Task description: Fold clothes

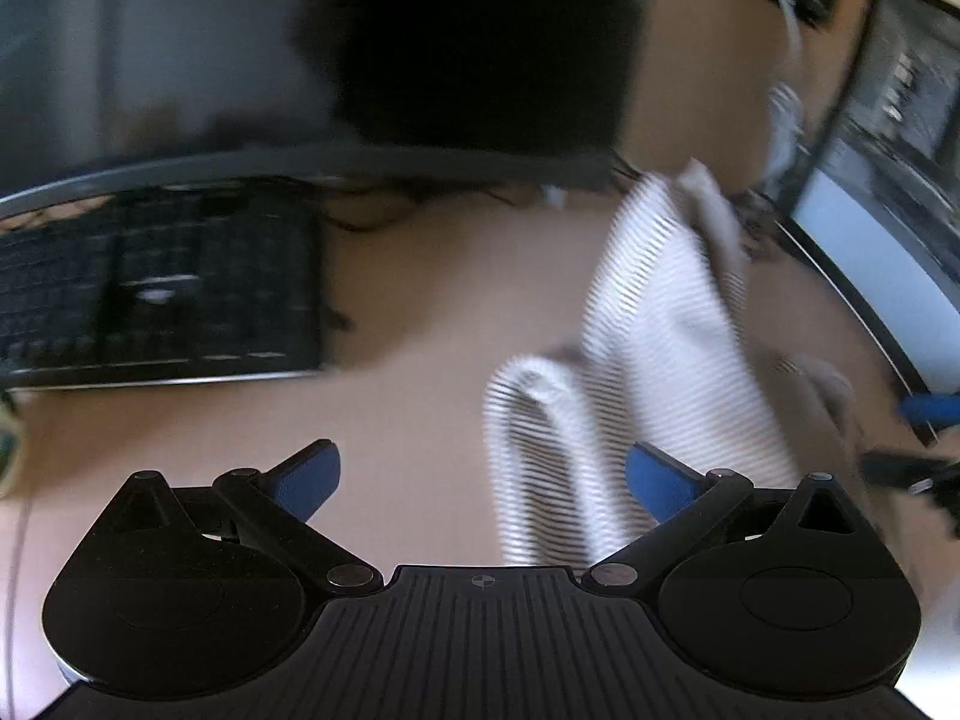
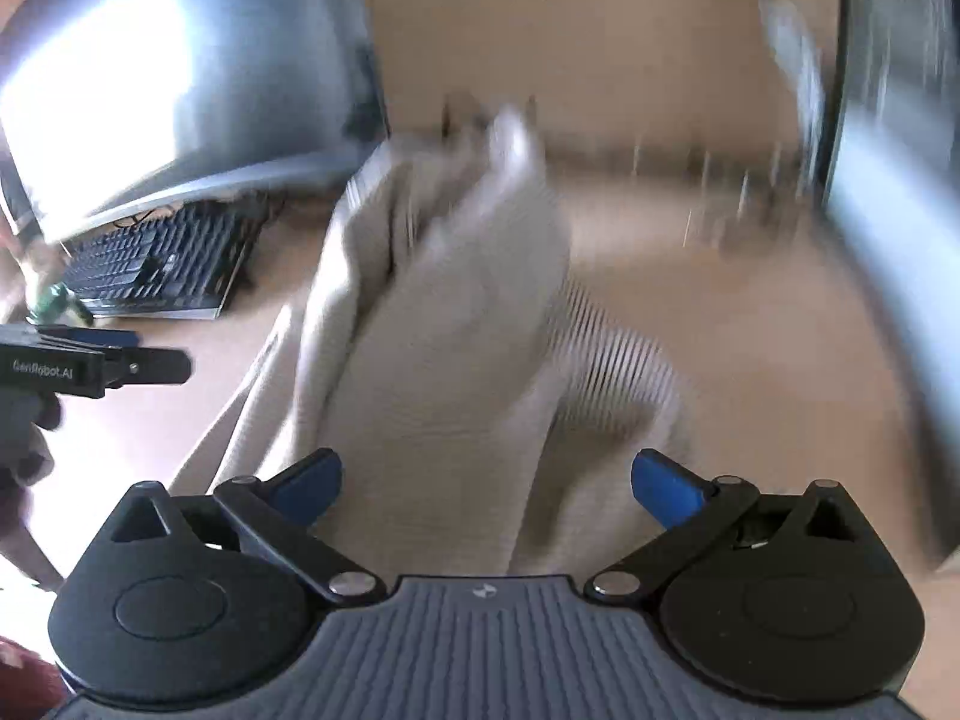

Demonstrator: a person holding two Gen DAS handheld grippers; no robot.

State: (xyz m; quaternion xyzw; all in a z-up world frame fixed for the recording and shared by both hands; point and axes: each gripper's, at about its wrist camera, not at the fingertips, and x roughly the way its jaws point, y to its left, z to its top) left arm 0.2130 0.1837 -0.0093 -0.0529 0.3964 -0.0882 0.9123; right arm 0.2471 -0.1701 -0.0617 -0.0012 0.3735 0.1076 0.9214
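1. Your left hand-held gripper (image 1: 483, 483) was spread wide, grasping nothing.
2. Your right hand-held gripper (image 2: 486, 486) was likewise released.
3. You had the striped shirt (image 1: 654, 324) crumpled on the bench (image 1: 420, 300), near the keyboard (image 1: 162, 288).

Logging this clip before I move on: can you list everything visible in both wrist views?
striped garment: 1, white with dark stripes, crumpled on the desk, right of centre
keyboard: 1, black, back left of the desk
monitor: 1, dark frame, lit screen, far right
desk: 1, light tan, beneath everything
left hand-held gripper: 1, black with blue pads, open, empty
right hand-held gripper: 1, black with blue pads, open over the garment
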